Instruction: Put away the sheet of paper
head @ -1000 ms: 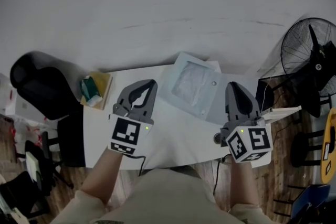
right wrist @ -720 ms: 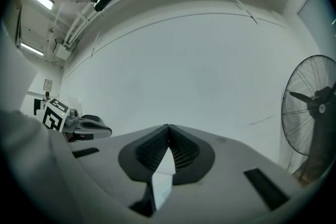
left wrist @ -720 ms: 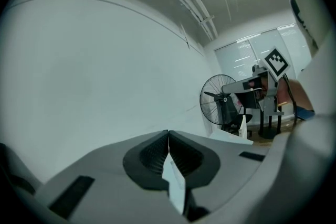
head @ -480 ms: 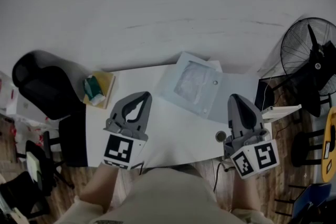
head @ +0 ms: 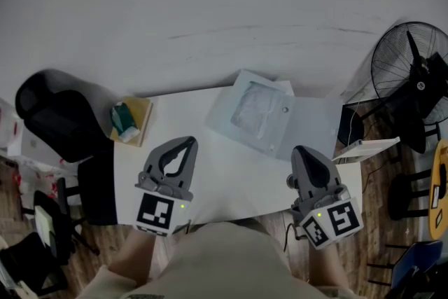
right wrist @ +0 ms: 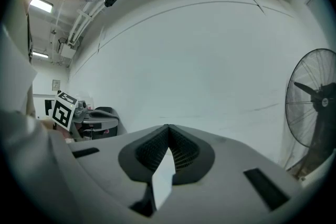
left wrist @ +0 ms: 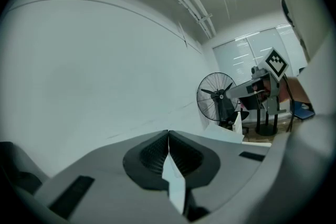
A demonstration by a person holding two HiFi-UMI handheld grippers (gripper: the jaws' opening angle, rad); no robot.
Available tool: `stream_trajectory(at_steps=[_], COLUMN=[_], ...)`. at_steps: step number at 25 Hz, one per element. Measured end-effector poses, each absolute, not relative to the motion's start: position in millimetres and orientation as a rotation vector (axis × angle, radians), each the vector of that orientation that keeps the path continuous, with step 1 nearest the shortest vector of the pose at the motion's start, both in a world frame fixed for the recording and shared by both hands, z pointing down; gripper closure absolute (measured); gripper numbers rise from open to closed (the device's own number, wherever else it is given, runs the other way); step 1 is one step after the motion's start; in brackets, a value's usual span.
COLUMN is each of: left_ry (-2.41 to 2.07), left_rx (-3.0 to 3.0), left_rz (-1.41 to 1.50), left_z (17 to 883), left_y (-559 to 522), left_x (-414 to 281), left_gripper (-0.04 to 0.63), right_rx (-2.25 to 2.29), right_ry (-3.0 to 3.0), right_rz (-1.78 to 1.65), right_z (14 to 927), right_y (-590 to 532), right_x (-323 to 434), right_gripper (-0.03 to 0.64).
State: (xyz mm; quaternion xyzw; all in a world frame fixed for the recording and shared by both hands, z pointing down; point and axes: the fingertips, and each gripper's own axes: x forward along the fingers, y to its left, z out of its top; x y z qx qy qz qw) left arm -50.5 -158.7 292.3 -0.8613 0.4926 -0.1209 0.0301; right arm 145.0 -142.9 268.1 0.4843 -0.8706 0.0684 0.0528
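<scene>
On the white table (head: 210, 171) a pale see-through folder (head: 255, 112) with a snap button lies flat at the far middle. A white sheet shows through it, and a corner of paper (head: 284, 87) pokes out at its far edge. My left gripper (head: 186, 143) hovers over the table's near left part, jaws shut and empty. My right gripper (head: 301, 151) hangs over the near right edge, also shut with nothing in it. Both stand short of the folder and apart from it. Each gripper view looks at the bare wall past closed jaws: left gripper (left wrist: 168, 134), right gripper (right wrist: 168, 127).
A green object on a yellowish pad (head: 126, 119) lies at the table's far left corner. A black chair (head: 59, 119) stands to the left. A standing fan (head: 413, 77) is at the right, with a white flat object (head: 365, 147) and a dark box (head: 348, 126) beside the table's right end.
Both grippers have drawn back toward me, away from the folder. The right one has also shifted a little to the left. The folder has not moved.
</scene>
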Motion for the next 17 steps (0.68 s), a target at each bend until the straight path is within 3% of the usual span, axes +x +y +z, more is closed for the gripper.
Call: stream_trajectory(at_steps=[17], left_ry=[1.52], left_rx=[-2.682], left_rz=[-0.362], left_z=[294], left_y=[-164], left_x=[-49], left_gripper=[0.575], right_rx=[1.416], right_ry=[-2.616], right_rz=[0.236], right_z=[288], right_y=[-152], right_x=[132], right_gripper=[0.595])
